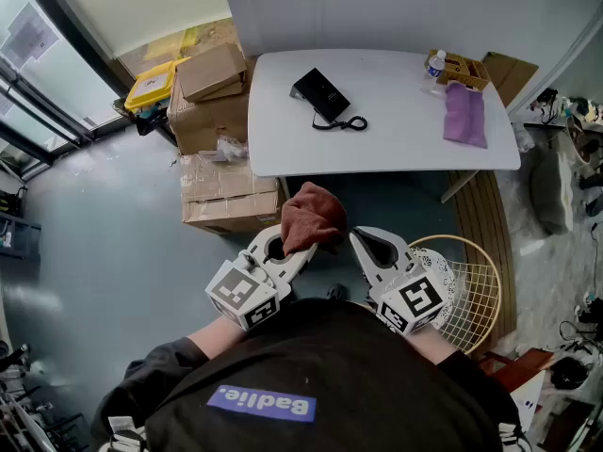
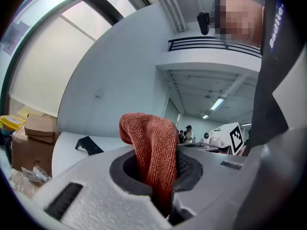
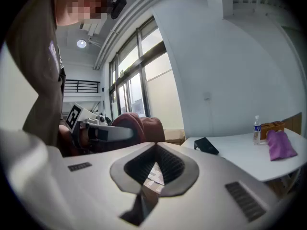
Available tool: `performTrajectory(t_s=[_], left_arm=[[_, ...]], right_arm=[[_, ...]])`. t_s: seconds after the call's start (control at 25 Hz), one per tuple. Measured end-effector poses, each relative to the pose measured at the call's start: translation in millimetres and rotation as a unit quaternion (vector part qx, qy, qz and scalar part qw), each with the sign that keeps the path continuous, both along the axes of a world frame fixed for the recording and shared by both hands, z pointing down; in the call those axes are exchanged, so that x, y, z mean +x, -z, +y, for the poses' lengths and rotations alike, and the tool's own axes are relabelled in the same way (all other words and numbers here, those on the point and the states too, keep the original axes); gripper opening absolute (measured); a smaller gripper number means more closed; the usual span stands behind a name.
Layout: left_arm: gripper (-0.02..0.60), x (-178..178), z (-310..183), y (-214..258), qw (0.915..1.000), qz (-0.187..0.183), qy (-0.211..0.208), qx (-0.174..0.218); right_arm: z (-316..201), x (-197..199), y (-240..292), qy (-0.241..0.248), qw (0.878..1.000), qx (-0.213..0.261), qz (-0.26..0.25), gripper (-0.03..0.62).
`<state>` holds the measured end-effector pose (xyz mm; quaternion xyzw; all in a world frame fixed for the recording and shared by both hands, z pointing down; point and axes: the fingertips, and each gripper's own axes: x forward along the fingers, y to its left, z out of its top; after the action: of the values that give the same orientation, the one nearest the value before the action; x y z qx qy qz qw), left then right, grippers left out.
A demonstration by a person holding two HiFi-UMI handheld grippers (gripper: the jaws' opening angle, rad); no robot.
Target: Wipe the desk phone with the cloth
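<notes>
so, the left gripper (image 1: 285, 252) is clenched on the cloth (image 1: 314, 217). in the left gripper view its jaws pinch a fold of the rust-red terry, and the rest bunches up above and past the tips. the right gripper (image 1: 375, 250) sits just beside it, to its right, apart from the cloth. its jaws are closed together with nothing between them, and only the notch in the pads shows a gap.

both grippers are held low, close to the person's chest, short of the near edge of the table (image 1: 377, 153). the phone (image 1: 322, 94) lies on the table well ahead of the left gripper, slightly to its right. it is black and set at an angle, with its cord (image 1: 345, 123) curled on the side nearer the grippers. the cloth is nowhere near touching it.

farther right, ahead of the right gripper, a purple cloth (image 1: 465, 113) lies near the table's right end. beyond that are a small bottle (image 1: 434, 62) and what looks like a wooden box (image 1: 460, 68), though the detail is too small to be sure. left of the left gripper, cardboard boxes (image 1: 215, 111) are stacked against the table's left end. a wire basket (image 1: 479, 295) stands on the floor just right of the right gripper.
</notes>
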<state>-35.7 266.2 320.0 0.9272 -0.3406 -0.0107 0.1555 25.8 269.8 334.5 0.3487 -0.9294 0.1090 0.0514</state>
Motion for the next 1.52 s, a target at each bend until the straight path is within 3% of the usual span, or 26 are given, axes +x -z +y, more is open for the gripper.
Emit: performTrajectory(t_s=[0.56, 1.04, 1.52], left_arm=[[0.054, 4, -7, -4, 0.9999, -0.006, 0.013, 0.002], [0.054, 24, -21, -11, 0.9986, -0.017, 0.05, -0.003], [0.054, 5, -113, -23, 0.9991, -0.009, 0.04, 0.005]], right_arm=[[-8, 8, -2, 0.007, 1.0, -0.005, -0.008, 0.035], [-26, 33, -14, 0.029, 0.999, -0.01, -0.026, 0.035], [-109, 14, -20, 0.018, 1.0, -0.006, -0.008, 0.035]])
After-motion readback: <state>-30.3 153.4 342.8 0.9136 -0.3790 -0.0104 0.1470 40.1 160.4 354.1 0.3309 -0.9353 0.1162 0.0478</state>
